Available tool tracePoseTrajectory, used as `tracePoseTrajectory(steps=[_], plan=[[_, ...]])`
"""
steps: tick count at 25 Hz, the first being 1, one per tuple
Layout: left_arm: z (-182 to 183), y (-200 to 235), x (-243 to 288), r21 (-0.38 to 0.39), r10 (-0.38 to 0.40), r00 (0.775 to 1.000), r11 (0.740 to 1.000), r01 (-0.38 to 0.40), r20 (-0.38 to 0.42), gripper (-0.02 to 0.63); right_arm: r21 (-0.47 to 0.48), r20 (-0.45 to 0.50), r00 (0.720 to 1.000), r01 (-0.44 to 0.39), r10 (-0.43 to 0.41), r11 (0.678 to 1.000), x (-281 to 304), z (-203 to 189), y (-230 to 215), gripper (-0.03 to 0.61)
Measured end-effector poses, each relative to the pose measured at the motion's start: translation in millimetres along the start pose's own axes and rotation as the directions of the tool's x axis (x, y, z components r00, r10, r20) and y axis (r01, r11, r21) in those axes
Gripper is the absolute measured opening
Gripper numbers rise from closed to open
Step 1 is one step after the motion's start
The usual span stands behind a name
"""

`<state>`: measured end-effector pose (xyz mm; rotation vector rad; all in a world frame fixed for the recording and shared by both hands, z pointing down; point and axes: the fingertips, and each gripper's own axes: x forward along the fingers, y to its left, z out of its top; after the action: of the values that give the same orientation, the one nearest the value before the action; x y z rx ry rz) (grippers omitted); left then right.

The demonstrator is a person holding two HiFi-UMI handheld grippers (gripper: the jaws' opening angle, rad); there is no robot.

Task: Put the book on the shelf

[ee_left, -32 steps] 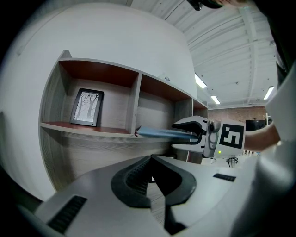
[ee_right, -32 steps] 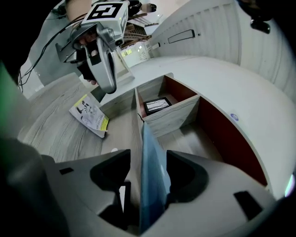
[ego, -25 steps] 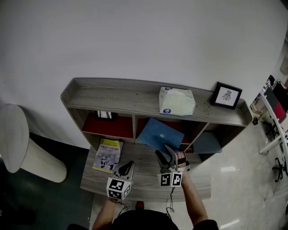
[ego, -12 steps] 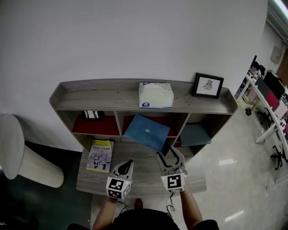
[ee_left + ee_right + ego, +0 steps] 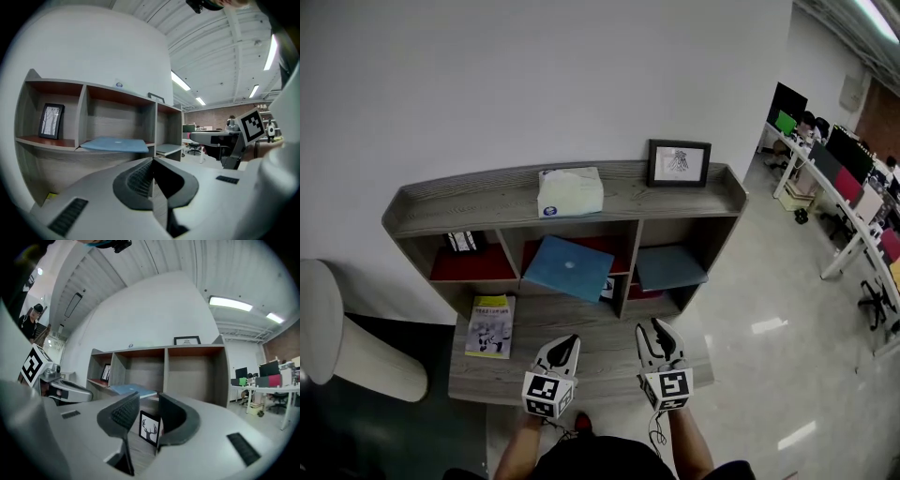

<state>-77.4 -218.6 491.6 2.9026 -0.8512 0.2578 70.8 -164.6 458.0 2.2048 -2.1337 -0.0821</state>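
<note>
The blue book point(image 5: 569, 267) lies flat in the middle compartment of the wooden shelf point(image 5: 487, 202), and its front corner juts out over the board's edge. Both grippers hang apart from it, above the lower desk board point(image 5: 600, 361). The right gripper point(image 5: 656, 328) has just been closing its jaws; they stand partly apart with nothing between them. The left gripper point(image 5: 568, 341) has its jaws pressed together, empty. A yellow booklet point(image 5: 491, 325) lies on the board's left side.
</note>
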Motion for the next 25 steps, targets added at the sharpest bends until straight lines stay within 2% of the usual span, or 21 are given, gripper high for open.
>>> tracePoseTrajectory(steps=[8,16,25], plan=[[2.7,-64.9,-0.4,0.021,-0.033,0.999,0.999,0.033,-0.007,0.003,0.035,-0.032,0.999,0.014,-0.013,0.999,-61.9,-15.5,-16.0,0.069],[-9.0,-112.6,-21.2,0.036,-0.020,1.000,0.999,0.020,-0.013,0.003,0.035,-0.055,0.998,0.030,-0.028,0.999,-117.3,-34.1,-23.6,0.046],[-28.7,-147.5,-58.4,0.035,0.017,1.000,0.999,-0.016,-0.015,0.003,0.033,-0.059,0.998,-0.020,0.022,0.999,-163.4,-43.7,-11.7,0.044]])
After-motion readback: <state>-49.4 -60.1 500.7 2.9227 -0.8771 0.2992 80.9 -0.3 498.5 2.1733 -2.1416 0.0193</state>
